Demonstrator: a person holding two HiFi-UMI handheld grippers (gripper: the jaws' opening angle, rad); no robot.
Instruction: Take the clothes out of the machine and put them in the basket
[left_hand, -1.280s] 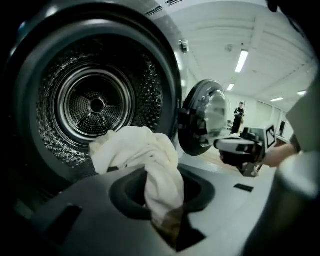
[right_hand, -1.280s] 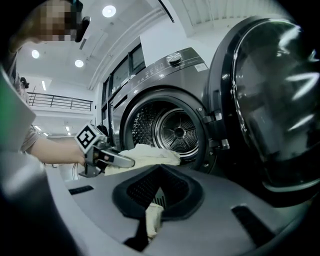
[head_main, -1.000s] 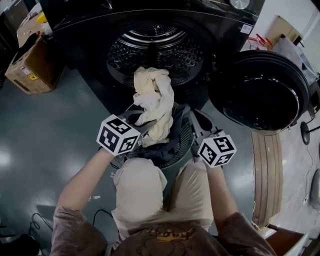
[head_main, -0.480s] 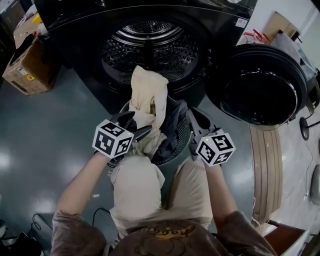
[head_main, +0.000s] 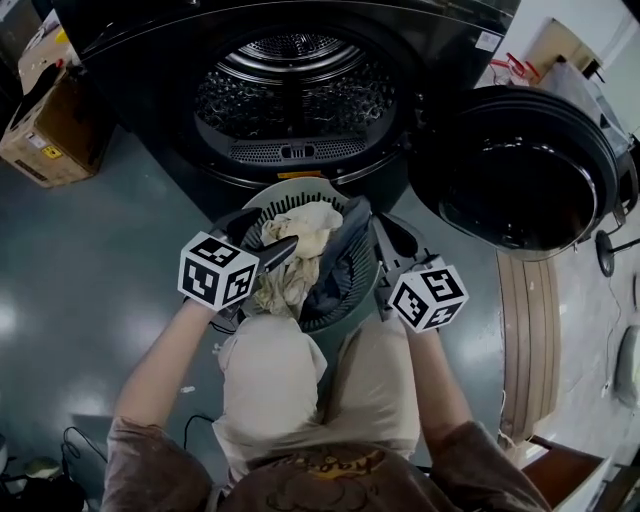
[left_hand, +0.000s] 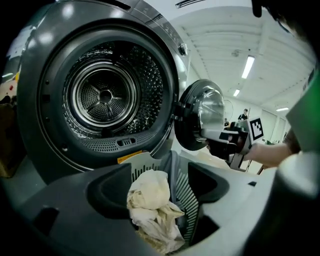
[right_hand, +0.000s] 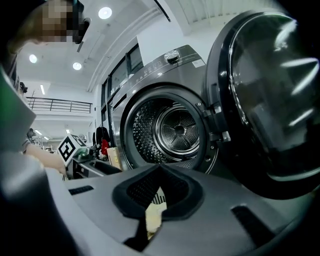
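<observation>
The washer's drum (head_main: 292, 95) stands open and shows no clothes inside. In front of it sits the pale slatted basket (head_main: 285, 197), holding a cream cloth (head_main: 298, 250) and a dark garment (head_main: 338, 268). My left gripper (head_main: 262, 238) hangs over the basket's left side. Its jaws have just been opening and now stand open. In the left gripper view the cream cloth (left_hand: 150, 205) lies loose below the left gripper (left_hand: 157, 185), touching neither pad. My right gripper (head_main: 387, 240) hovers at the basket's right rim, and in the right gripper view the right gripper (right_hand: 159, 172) is shut and empty.
The round machine door (head_main: 520, 170) hangs open at the right. A cardboard box (head_main: 45, 130) sits on the floor at the left, and a wooden board (head_main: 530, 340) lies at the right. The person's knees (head_main: 270, 380) are just behind the basket.
The cream cloth, held up in front of the drum a second ago, has come down into the basket. The left gripper let go of it and sank slightly. The right gripper stayed put.
</observation>
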